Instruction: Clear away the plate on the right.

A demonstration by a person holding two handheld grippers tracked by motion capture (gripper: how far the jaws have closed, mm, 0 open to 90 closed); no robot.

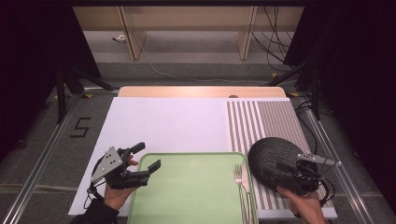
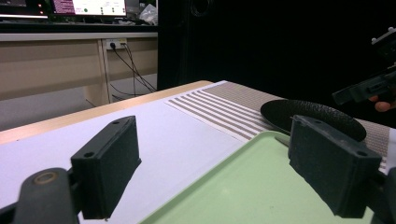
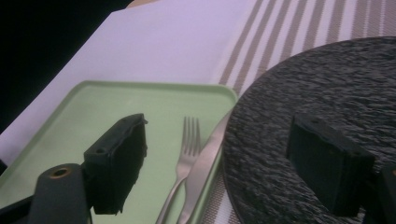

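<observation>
A pale green tray (image 1: 187,196) lies at the table's front edge, with a metal fork (image 1: 240,179) and a knife (image 3: 205,154) along its right side. A dark, rough-textured round plate (image 1: 271,151) rests on the striped mat, touching the tray's right rim. My left gripper (image 1: 148,155) hovers open over the tray's left rim (image 2: 243,182), nothing between its jaws. My right gripper (image 1: 275,169) is open above the plate's near part (image 3: 317,102). In the right gripper view one jaw hangs over the tray (image 3: 116,107) and the other over the plate, with the fork (image 3: 187,149) between them.
A white sheet (image 1: 163,126) covers the table's left and middle, with a brown-and-white striped mat (image 1: 261,121) on the right. Beyond the table's far edge are wooden desk legs and cables (image 1: 275,42) on the floor. The left gripper view shows the plate (image 2: 308,114) and my right gripper (image 2: 369,88).
</observation>
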